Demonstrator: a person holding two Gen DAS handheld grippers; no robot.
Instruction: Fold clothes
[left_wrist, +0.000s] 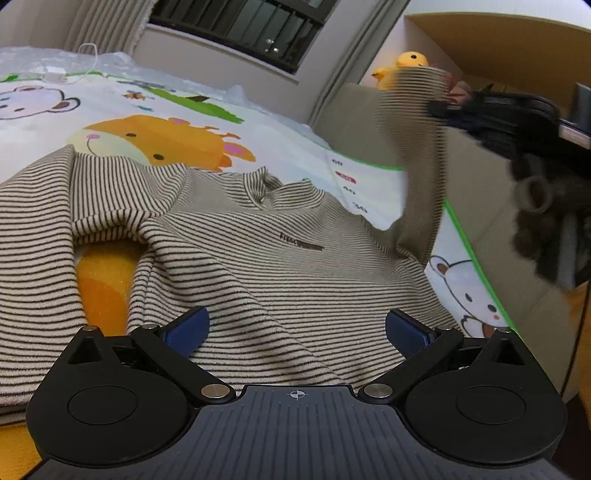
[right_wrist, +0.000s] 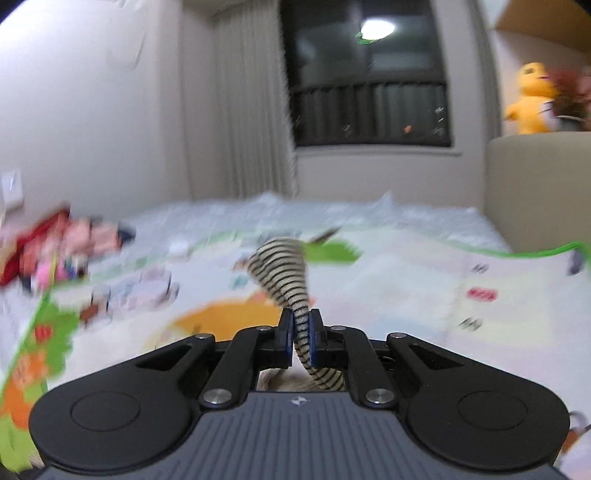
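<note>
A beige top with thin dark stripes (left_wrist: 236, 266) lies spread on a cartoon-printed play mat (left_wrist: 155, 107). My left gripper (left_wrist: 297, 332) hovers low over its near part, jaws wide open, nothing between the blue pads. At the right of the left wrist view, one sleeve (left_wrist: 421, 155) of the top is lifted high and blurred, pinched by my right gripper (left_wrist: 443, 109). In the right wrist view my right gripper (right_wrist: 302, 332) is shut on that striped sleeve (right_wrist: 284, 269), whose end curls up past the fingertips.
A beige padded wall (left_wrist: 354, 122) and a yellow plush toy (left_wrist: 410, 61) stand at the mat's far right. Red and pink items (right_wrist: 55, 247) lie at the mat's left edge. A dark window (right_wrist: 369, 85) and curtain are behind. A white cable (left_wrist: 74, 70) lies at the far left.
</note>
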